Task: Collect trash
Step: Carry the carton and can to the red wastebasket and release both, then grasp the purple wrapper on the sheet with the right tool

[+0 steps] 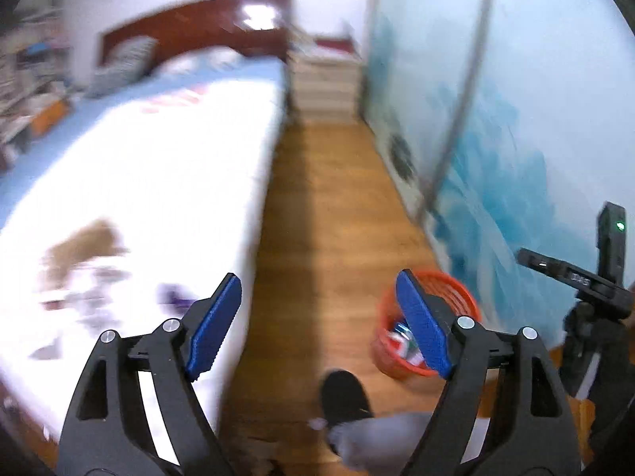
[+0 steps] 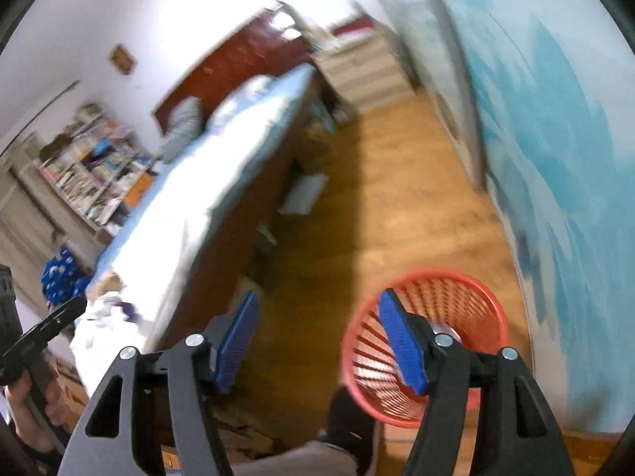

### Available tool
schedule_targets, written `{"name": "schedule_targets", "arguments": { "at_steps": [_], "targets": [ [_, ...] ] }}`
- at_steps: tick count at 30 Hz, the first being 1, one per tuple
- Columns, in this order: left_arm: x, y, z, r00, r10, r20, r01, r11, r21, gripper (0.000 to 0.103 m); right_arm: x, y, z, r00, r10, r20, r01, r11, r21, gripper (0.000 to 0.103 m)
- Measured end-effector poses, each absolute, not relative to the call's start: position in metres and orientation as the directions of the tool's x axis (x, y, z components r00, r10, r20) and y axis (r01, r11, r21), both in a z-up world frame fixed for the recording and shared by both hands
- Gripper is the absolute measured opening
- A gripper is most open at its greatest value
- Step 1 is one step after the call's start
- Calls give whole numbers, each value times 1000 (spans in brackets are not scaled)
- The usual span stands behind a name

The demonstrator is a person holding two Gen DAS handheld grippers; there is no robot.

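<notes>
A: What is taking up most of the room?

B: The bed (image 1: 131,182) is filling the left side, its white cover glaring in the light, with a dark red headboard (image 1: 198,27) standing at the far end. A blue-painted wall (image 1: 516,119) is running along the right, and a strip of wooden floor (image 1: 325,206) is lying between the two.

A: And further back?

B: A pale chest of drawers (image 1: 325,83) is sitting at the far end of the floor strip. In the right wrist view, a bookshelf (image 2: 91,166) is standing far left, beyond the bed.

A: Where is the trash going?

B: A red mesh basket (image 2: 468,289) is standing on the floor near the blue wall, on the right. In the left wrist view some wrappers are showing inside it, though they are too blurred to name. More scraps (image 1: 79,289) are lying on the near end of the bed; blur is hiding what they are.

A: The tools?

B: The left gripper (image 1: 317,317) is hanging over the floor between bed and basket, blue pads spread wide, carrying nothing. The right gripper (image 2: 317,341) is hovering just left of the basket rim, also spread apart and carrying nothing. A dark shoe (image 1: 343,400) is showing on the floor, near, beside the basket.
</notes>
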State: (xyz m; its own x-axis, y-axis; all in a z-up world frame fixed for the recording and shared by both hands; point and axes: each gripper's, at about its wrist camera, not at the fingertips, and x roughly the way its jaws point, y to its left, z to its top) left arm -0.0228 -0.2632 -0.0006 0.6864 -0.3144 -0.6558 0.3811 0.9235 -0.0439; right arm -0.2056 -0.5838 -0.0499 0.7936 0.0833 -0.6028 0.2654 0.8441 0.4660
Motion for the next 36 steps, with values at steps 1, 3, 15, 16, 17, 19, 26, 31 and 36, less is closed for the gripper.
{"name": "schedule_targets", "arguments": {
  "at_steps": [1, 3, 15, 16, 17, 19, 26, 31, 36],
  "targets": [
    [-32, -238, 11, 722, -285, -630, 336, 941, -42, 81, -205, -570, -35, 805, 88, -586, 241, 855, 460, 67],
    [-52, -189, 29, 781, -225, -583, 244, 969, -48, 82, -204, -531, -3, 832, 102, -545, 182, 878, 443, 68],
    [-107, -36, 4, 814, -79, -575, 1, 991, -134, 82, -171, -283, 55, 788, 309, -532, -178, 942, 283, 69],
    [-109, -30, 3, 817, -78, -572, -3, 990, -139, 82, -169, -275, 57, 782, 318, -536, -190, 941, 281, 69],
    [-110, -27, 2, 818, -80, -569, -3, 990, -143, 82, -164, -267, 56, 773, 325, -544, -200, 940, 278, 69],
    [-116, -19, -3, 819, -87, -567, -9, 986, -165, 82, -141, -253, 54, 755, 325, -569, -216, 943, 253, 69],
    [-124, 14, -16, 812, -94, -576, -57, 970, -238, 82, -12, -230, -12, 641, 253, -725, -170, 967, 187, 69],
    [-127, 24, -17, 820, -87, -565, -68, 966, -249, 82, 48, -233, -96, 478, 161, -864, -28, 985, 168, 28],
    [-110, 19, -26, 801, -98, -590, -45, 974, -222, 82, 40, -239, -89, 516, 251, -819, -8, 957, 289, 27]
  ]
}}
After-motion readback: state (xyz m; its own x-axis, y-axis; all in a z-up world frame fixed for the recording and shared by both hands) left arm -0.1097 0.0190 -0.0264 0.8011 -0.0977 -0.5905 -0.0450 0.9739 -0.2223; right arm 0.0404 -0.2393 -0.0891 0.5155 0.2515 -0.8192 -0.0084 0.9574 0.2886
